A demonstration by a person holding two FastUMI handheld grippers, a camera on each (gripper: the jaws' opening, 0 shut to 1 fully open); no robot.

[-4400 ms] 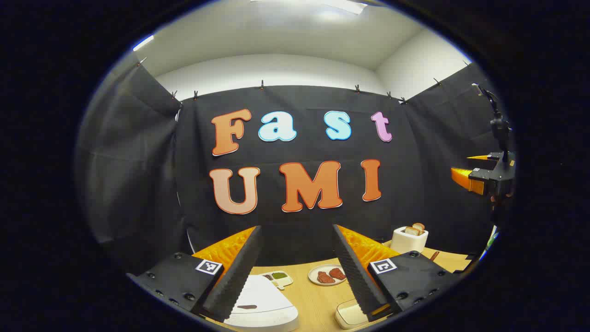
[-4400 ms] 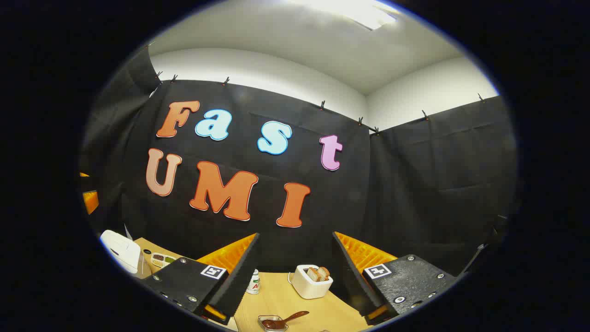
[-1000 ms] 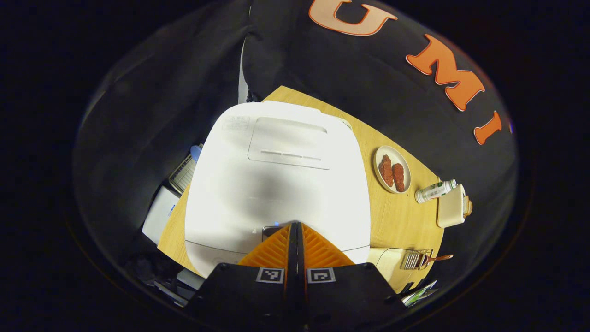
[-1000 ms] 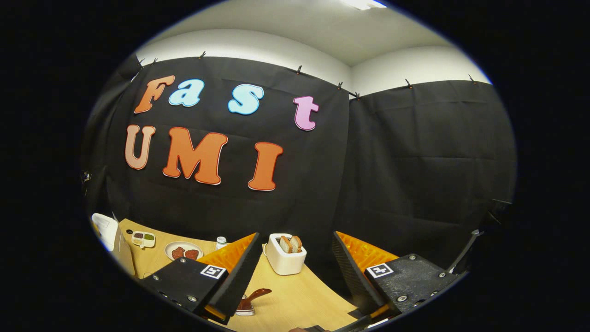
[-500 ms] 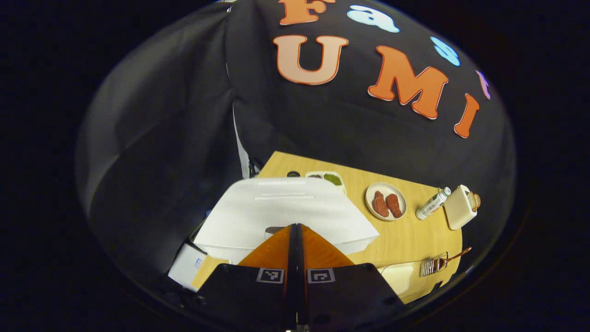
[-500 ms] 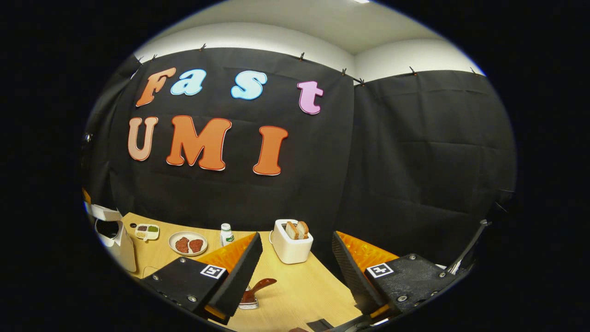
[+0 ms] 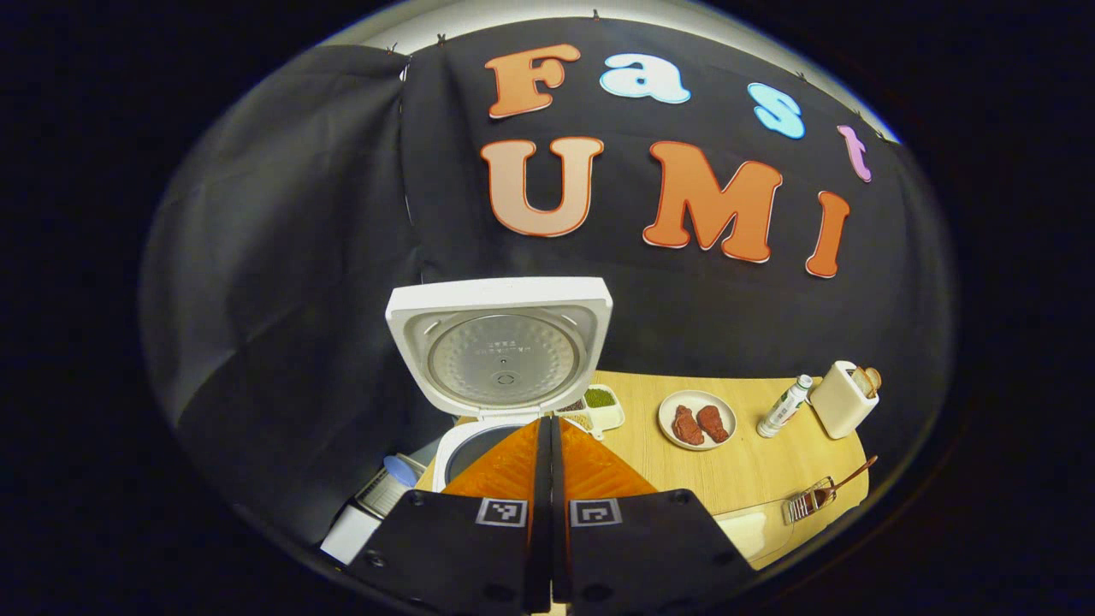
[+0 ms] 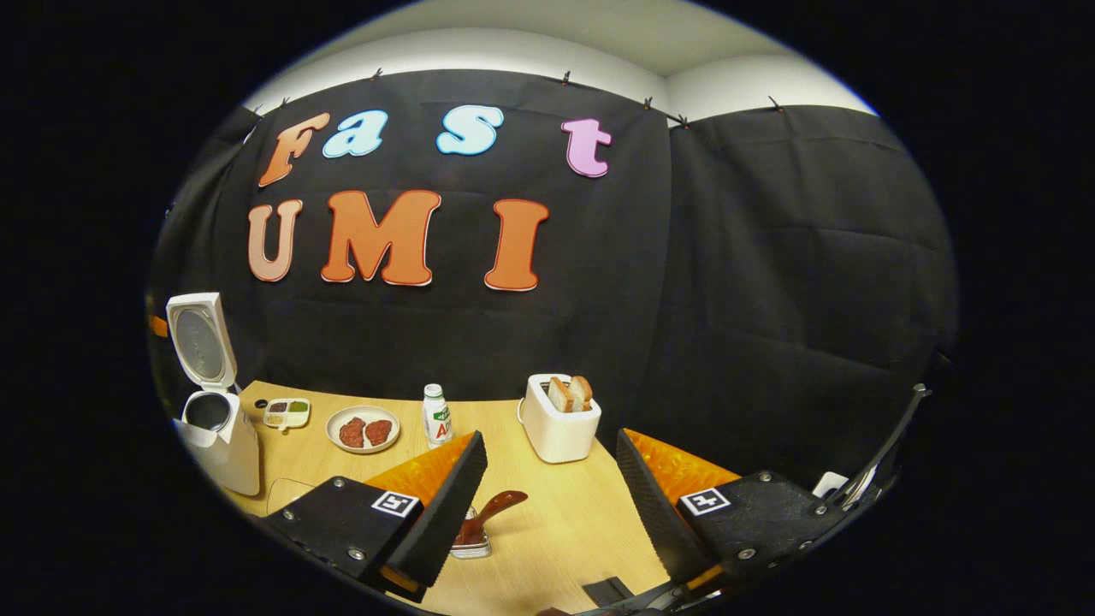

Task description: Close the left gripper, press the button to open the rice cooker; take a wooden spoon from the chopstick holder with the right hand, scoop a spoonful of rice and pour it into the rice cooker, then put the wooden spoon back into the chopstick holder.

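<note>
Nothing can be read. The bottle, left of centre in the right gripper view, wears a label too small to make out. The embossed marks on the inside of the raised cooker lid, at centre in the left gripper view, are blurred.

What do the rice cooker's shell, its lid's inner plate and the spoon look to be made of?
Rice cooker shell: likely glossy white plastic, smooth. Inner plate: looks like dull grey metal, dimpled. Wooden spoon: reddish-brown wood, slight sheen, possibly varnished.
</note>
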